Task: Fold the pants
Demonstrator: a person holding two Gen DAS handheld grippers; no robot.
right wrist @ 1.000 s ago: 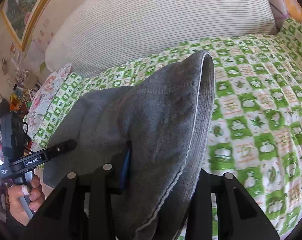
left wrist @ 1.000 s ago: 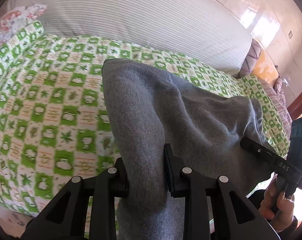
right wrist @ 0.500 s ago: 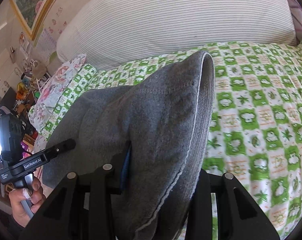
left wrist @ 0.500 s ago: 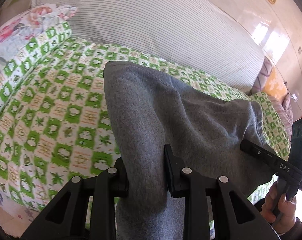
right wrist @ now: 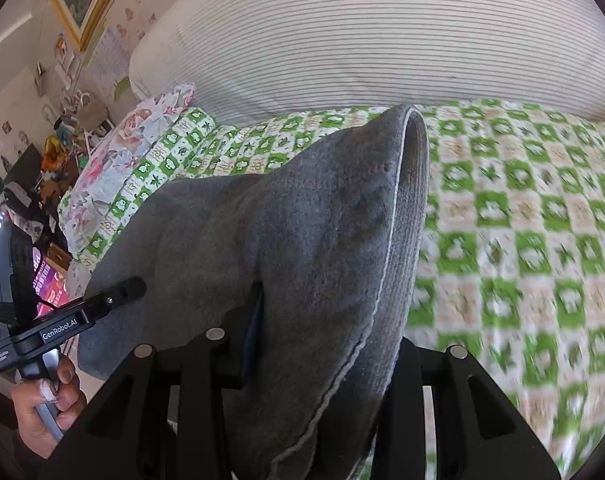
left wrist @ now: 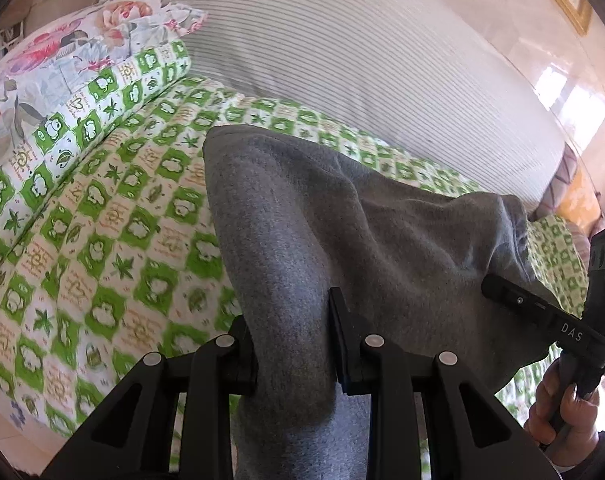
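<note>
The grey fleece pants [left wrist: 322,216] hang stretched in the air between my two grippers, above the green-and-white checked bedspread [left wrist: 102,220]. My left gripper [left wrist: 292,340] is shut on one corner of the pants; the cloth fills the gap between its fingers. My right gripper [right wrist: 322,340] is shut on the other end of the pants [right wrist: 302,240], whose thick hem with a pale seam curls over the top. Each gripper shows in the other's view, at the far side of the cloth: the right one [left wrist: 502,294] and the left one [right wrist: 122,290].
A large white striped bolster [left wrist: 342,48] runs along the back of the bed. A floral pillow [left wrist: 62,48] lies at the left end, coloured cushions [left wrist: 570,196] at the right end. Cluttered shelves and wall pictures [right wrist: 62,120] stand beyond the bed's left side.
Both grippers have risen and tilted upward with the pants still held; more of the bolster, the floral pillow and the wall has come into view. The grips have not changed.
</note>
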